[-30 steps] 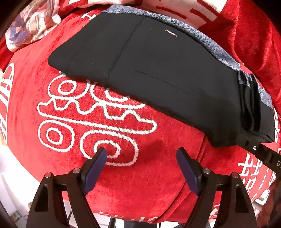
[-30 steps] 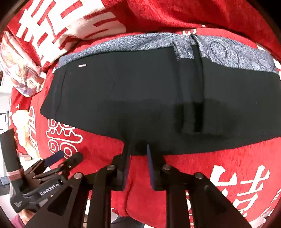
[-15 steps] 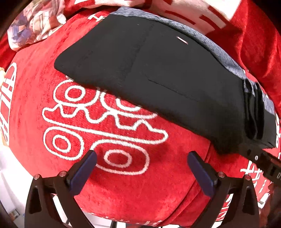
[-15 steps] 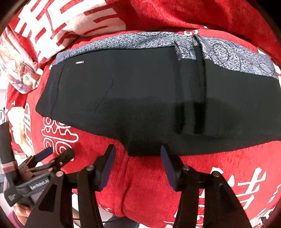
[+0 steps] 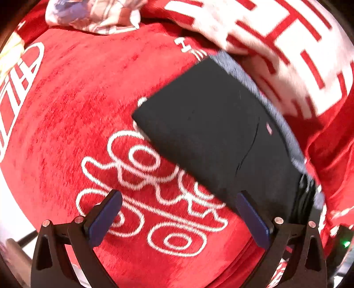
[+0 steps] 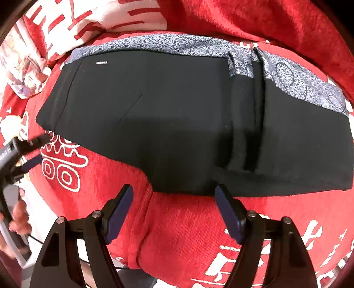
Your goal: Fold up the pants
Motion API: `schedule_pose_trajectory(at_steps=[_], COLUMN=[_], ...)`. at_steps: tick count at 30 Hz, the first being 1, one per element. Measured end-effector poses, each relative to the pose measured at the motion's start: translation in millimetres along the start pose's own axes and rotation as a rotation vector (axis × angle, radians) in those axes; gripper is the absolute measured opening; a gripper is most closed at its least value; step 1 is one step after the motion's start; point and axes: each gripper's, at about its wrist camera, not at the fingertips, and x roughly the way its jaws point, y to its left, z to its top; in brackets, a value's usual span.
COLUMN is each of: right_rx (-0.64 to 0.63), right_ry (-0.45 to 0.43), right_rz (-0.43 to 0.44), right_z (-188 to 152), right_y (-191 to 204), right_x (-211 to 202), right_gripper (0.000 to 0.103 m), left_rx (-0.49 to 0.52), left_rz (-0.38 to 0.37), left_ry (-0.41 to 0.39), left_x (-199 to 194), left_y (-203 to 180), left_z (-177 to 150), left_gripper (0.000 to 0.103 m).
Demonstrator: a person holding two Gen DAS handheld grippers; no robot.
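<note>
The black pants (image 6: 177, 119) lie folded flat on a red blanket (image 6: 188, 232), with a grey patterned fabric (image 6: 287, 75) showing along their far edge. In the left wrist view the pants (image 5: 216, 141) sit at the right. My left gripper (image 5: 177, 221) is open and empty, above the red blanket near the pants' left end. My right gripper (image 6: 174, 212) is open and empty, just in front of the pants' near edge. The left gripper also shows in the right wrist view (image 6: 26, 146) at the far left.
The red blanket has white characters (image 5: 154, 188) woven in. A white and red patterned cloth (image 5: 276, 44) is bunched behind the pants. A pale printed cloth (image 5: 95, 13) lies at the back left. The blanket's near edge drops off below both grippers.
My right gripper has let go of the pants' near edge and opened wide. My left gripper has opened wider and swung left, so the pants now sit to its right.
</note>
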Motion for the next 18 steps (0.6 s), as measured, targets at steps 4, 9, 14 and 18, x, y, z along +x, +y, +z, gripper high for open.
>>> schedule_pose_trajectory(at_steps=[4,9,14,18], right_rx=[0.002,-0.015,-0.021,-0.019], right_ry=[0.006,-0.005,-0.006,-0.015], right_rz=[-0.001,0.0,0.009,0.03], right_z=[-1,1,0,-3], right_y=[1,9,16,18], right_x=[1,-1,-2,-4], right_gripper=[0.079,0.079,0.079,0.079], left_rx=[-0.016,-0.024,-0.089,-0.148], left_rz=[-0.078,-0.185,-0.29,-0.375], left_ry=[-0.01,-0.004,-0.014,-0.021], left_x=[0,5,19,28], left_y=[5,-5,-6,5], left_z=[12,13,6,9], left_gripper=[0.103,0.103,0.103,0.103])
